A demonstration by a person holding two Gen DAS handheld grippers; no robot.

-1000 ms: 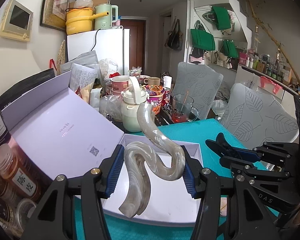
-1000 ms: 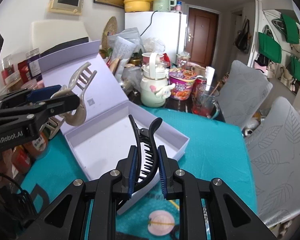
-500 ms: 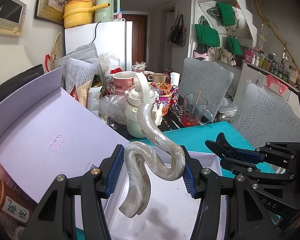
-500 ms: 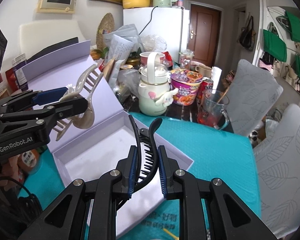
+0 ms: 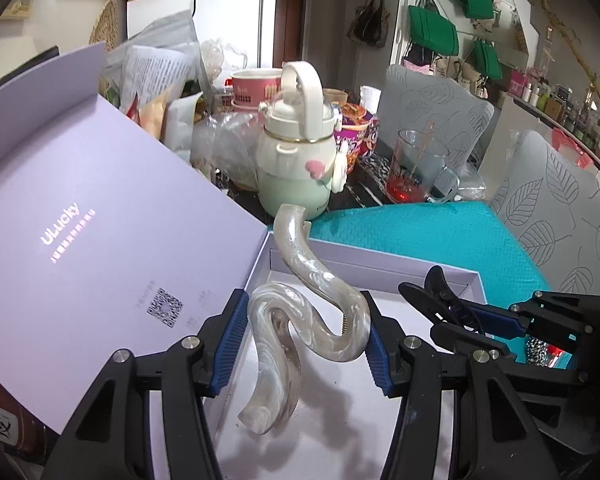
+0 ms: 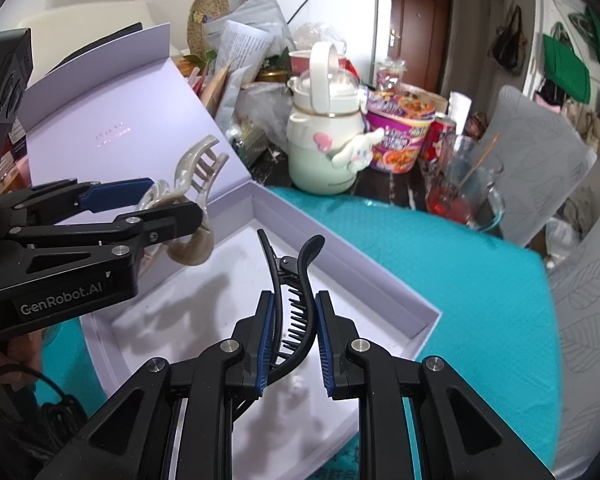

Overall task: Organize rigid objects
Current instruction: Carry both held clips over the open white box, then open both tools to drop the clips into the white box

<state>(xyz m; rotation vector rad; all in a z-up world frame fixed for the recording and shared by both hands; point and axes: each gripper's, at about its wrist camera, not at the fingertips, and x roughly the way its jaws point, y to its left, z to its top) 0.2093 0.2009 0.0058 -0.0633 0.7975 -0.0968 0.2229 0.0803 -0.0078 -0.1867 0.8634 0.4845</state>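
Note:
My left gripper (image 5: 303,340) is shut on a pearly white claw hair clip (image 5: 300,316), held above the floor of an open lilac box (image 5: 380,268). In the right wrist view that clip (image 6: 192,184) hangs over the box's left part, and its shadow falls on the white floor. My right gripper (image 6: 294,344) is shut on a black toothed hair clip (image 6: 290,296), which stands upright between the blue pads above the box's near side (image 6: 424,332). In the left wrist view the black clip (image 5: 440,300) pokes in from the right.
The box lid (image 5: 80,216) stands open at the left. Behind the box on the teal mat (image 6: 460,264) are a pale green kettle-shaped bottle (image 6: 324,148), a noodle cup (image 6: 396,136), a glass mug (image 6: 460,184) and heaped bags. Grey leaf-print chairs (image 5: 560,216) stand on the right.
Both grippers have come down and forward over the open box with their clips still held. The box floor now fills the space under both clips.

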